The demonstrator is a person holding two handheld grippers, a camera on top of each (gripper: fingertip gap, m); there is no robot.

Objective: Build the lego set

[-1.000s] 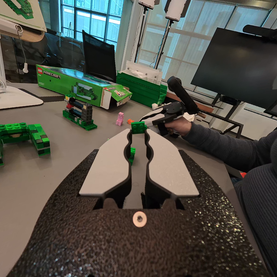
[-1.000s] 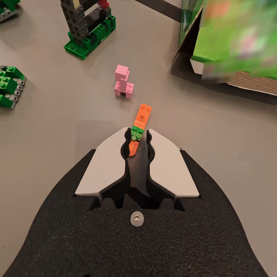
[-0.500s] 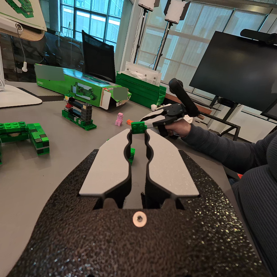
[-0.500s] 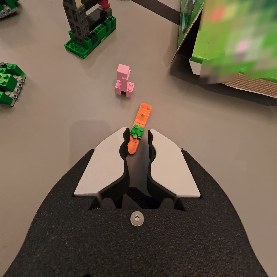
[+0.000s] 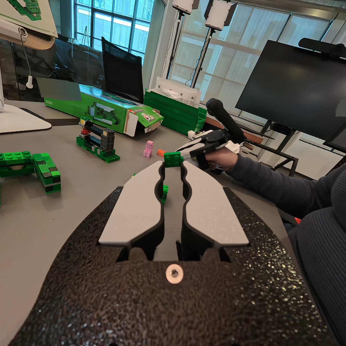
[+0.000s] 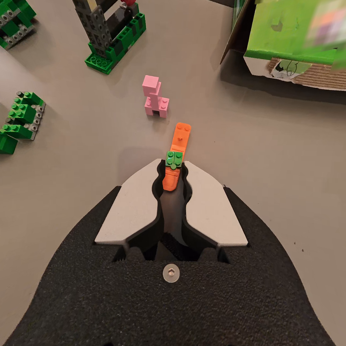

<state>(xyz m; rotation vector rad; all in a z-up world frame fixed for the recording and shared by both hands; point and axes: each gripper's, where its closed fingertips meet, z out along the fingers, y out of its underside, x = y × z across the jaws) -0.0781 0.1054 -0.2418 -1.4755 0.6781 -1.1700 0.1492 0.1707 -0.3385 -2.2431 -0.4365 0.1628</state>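
Bricks are glossy plastic, same for the orange tool and pink pig. Counter is smooth and matt grey. Tongs have a rough, grainy black body with matt pale fingers. Box is shiny printed card, torn to raw corrugated. Sleeve is ribbed knit.

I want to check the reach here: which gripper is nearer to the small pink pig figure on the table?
Right. The right gripper is just short of the pink pig figure, over the orange separator tool. The left gripper sits farther back, holding a green plate.
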